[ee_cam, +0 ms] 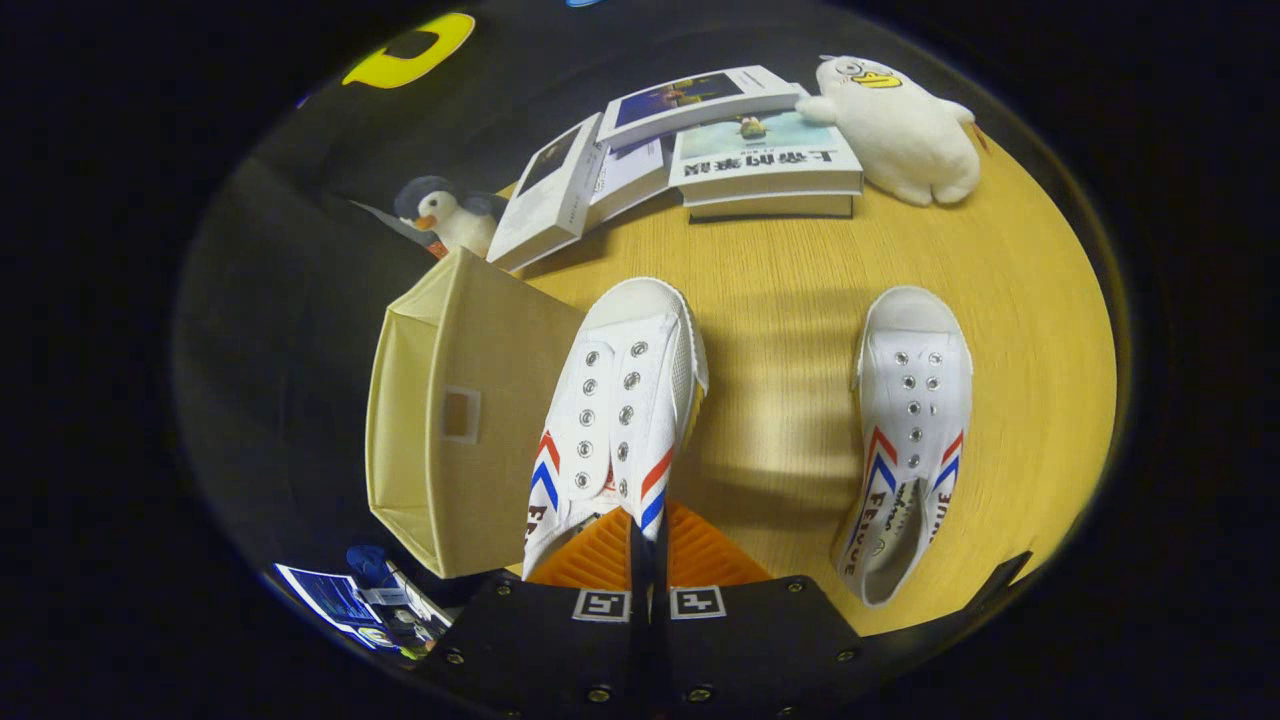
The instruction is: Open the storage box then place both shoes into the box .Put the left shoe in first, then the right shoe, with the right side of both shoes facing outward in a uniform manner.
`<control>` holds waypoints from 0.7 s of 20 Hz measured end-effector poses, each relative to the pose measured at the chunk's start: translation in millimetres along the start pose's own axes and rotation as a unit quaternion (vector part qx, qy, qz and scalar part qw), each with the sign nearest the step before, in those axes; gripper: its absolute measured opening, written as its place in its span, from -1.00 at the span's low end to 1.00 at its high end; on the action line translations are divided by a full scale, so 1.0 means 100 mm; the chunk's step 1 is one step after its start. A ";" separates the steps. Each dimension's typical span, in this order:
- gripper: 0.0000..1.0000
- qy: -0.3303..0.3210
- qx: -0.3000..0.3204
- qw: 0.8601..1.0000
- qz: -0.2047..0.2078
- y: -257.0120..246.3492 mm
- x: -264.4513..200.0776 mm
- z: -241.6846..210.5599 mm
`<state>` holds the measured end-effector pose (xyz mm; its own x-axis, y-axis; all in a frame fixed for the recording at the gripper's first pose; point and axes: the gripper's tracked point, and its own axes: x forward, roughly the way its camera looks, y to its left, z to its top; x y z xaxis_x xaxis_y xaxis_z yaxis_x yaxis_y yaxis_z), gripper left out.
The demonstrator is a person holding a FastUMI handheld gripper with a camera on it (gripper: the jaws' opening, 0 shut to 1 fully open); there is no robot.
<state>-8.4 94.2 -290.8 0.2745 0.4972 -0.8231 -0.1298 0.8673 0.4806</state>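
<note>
Gripper view: your gripper (648,545) is clenching 1 shoe (618,400)'s heel, brushing the storage box (460,420) edge at 9 o'clock; open table (780,300) lying toward 1 o'clock.

We see the gripper (647,545) pointing forward and downward over the table, its two fingers (600,555) drawn nearly together with a thin gap between them. Both fingers press on the heel-side wall of a white shoe (620,400), which is clamped between them and extends straight ahead of the fingertips.
</note>
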 end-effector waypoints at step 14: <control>-1.00 -0.040 -0.069 0.994 0.071 1.26 -0.64 0.35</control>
<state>-9.1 170.6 -167.1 0.3174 0.6164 -0.7206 -0.3009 0.7861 0.5399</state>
